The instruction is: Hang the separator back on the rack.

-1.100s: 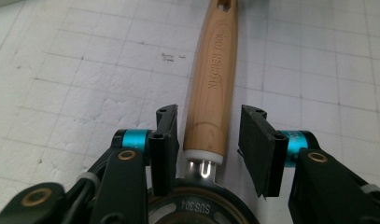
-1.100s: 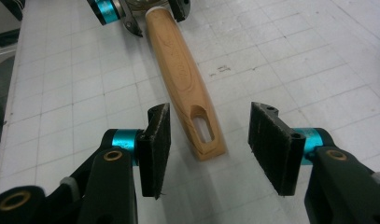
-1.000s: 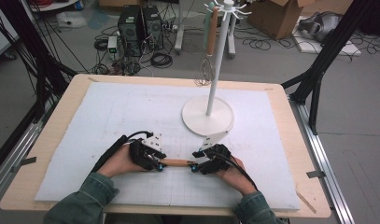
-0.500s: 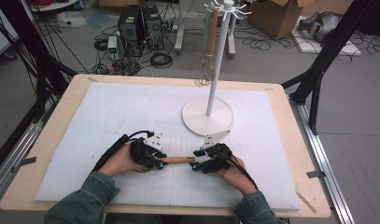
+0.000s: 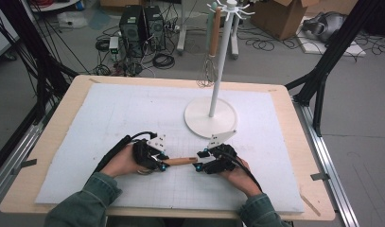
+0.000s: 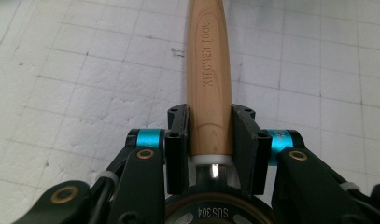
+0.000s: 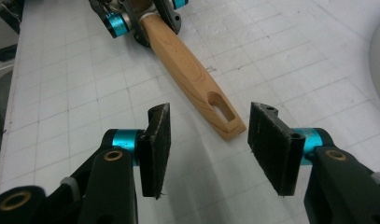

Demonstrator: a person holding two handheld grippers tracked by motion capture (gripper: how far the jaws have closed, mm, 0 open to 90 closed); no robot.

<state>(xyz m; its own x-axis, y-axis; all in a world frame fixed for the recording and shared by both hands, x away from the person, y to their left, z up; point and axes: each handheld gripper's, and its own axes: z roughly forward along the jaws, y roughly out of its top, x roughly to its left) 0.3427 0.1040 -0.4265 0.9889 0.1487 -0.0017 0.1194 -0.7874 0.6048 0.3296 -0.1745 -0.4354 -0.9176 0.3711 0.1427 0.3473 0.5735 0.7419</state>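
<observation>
Wooden handle [image 6: 209,79] sits clamped in the left gripper [image 5: 152,158], whose jaws have just been closing; right gripper [image 7: 208,140] gapes, unmoved, lower centre.

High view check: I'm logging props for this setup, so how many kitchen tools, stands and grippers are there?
Wooden-handled kitchen tools: 2, one between the grippers, one whisk hanging on the stand
White stand: 1
Grippers: 2, left gripper, right gripper
Total: 5
</observation>
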